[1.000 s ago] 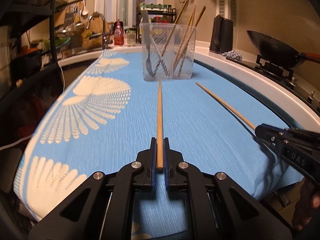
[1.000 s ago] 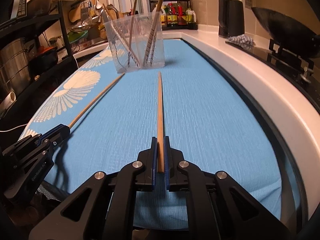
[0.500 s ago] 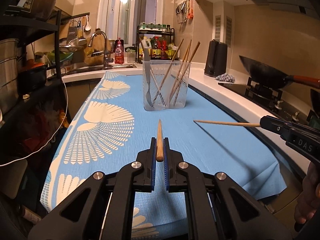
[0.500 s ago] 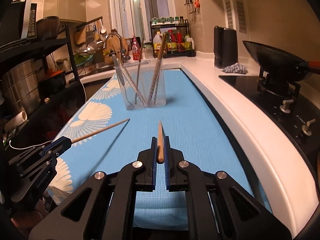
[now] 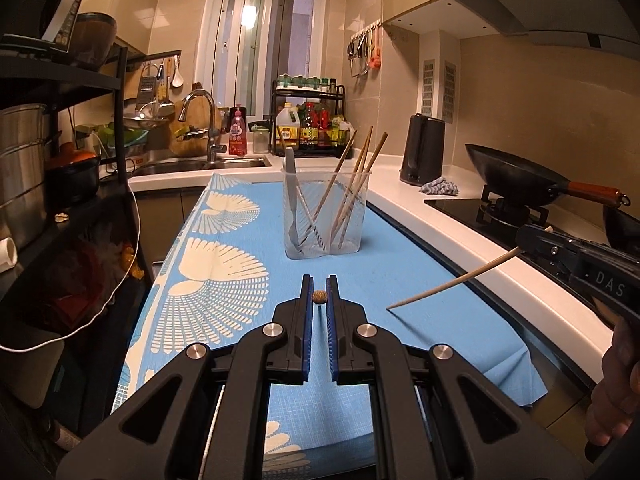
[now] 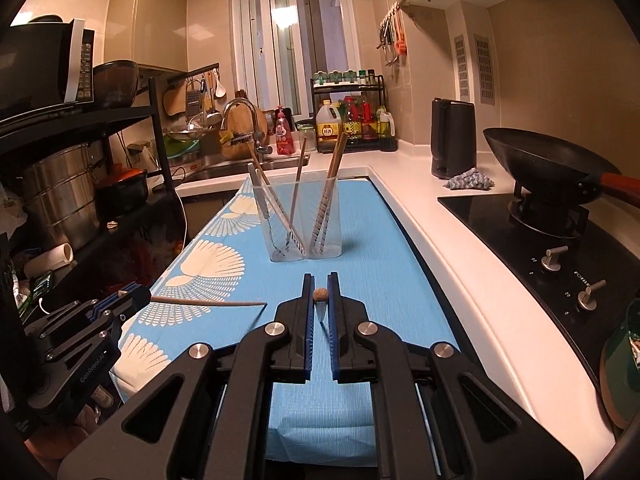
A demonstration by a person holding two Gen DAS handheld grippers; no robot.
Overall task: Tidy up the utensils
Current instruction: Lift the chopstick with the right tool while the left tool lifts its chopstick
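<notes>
The left gripper (image 5: 319,297) is clamped on a slim, pale wooden chopstick (image 5: 319,297), seen end-on as a small round tip. The right gripper (image 6: 320,294) pinches a second chopstick (image 6: 320,293) likewise. Both sticks hang above the blue patterned cloth (image 5: 400,276), nearer than the clear utensil holder (image 5: 325,212) with chopsticks.

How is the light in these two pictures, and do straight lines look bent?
Left wrist view: warm dim light, glare from the window lamp, the counter edge bows. Right wrist view: same warm tint, dark corners, the blue cloth curves; the near chopstick end looks slightly soft.
</notes>
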